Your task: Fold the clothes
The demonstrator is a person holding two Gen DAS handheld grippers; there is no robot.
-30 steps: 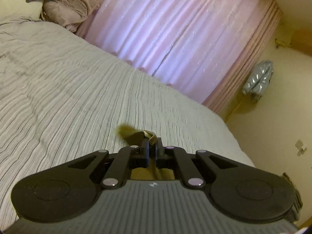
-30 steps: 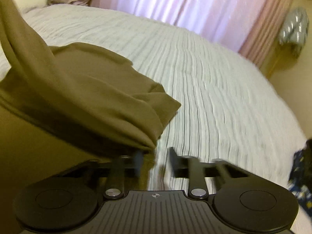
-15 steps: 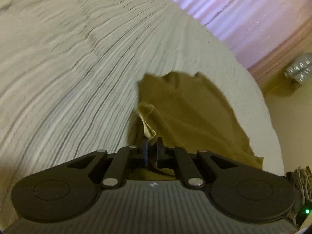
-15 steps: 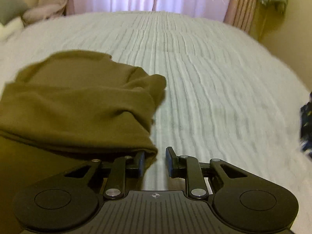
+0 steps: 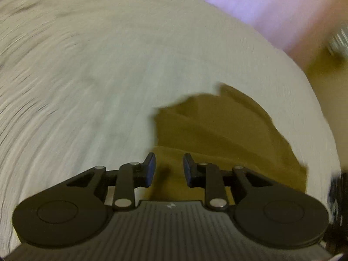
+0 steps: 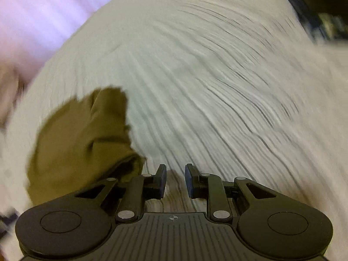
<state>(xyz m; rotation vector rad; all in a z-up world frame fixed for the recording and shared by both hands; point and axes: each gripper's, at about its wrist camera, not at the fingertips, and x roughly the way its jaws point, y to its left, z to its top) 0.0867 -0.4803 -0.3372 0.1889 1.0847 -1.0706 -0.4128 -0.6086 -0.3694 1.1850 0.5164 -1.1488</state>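
Note:
An olive-brown garment (image 5: 224, 134) lies on the striped white bedspread (image 5: 87, 87). In the left wrist view it spreads ahead and to the right of my left gripper (image 5: 169, 169), which is open and empty just above the cloth's near edge. In the right wrist view the same garment (image 6: 82, 139) lies bunched to the left of my right gripper (image 6: 175, 180), which is open and empty over bare bedspread (image 6: 217, 87). Both views are motion-blurred.
Pink curtains (image 5: 250, 6) hang beyond the far side of the bed and also show in the right wrist view (image 6: 39, 17). Dark patterned cloth (image 6: 322, 21) sits at the upper right edge of the right view. A yellowish wall (image 5: 326, 80) lies at right.
My left gripper has let go of the garment and opened; the cloth now lies on the bed. Both grippers have swung quickly, and the right one has moved away from the garment.

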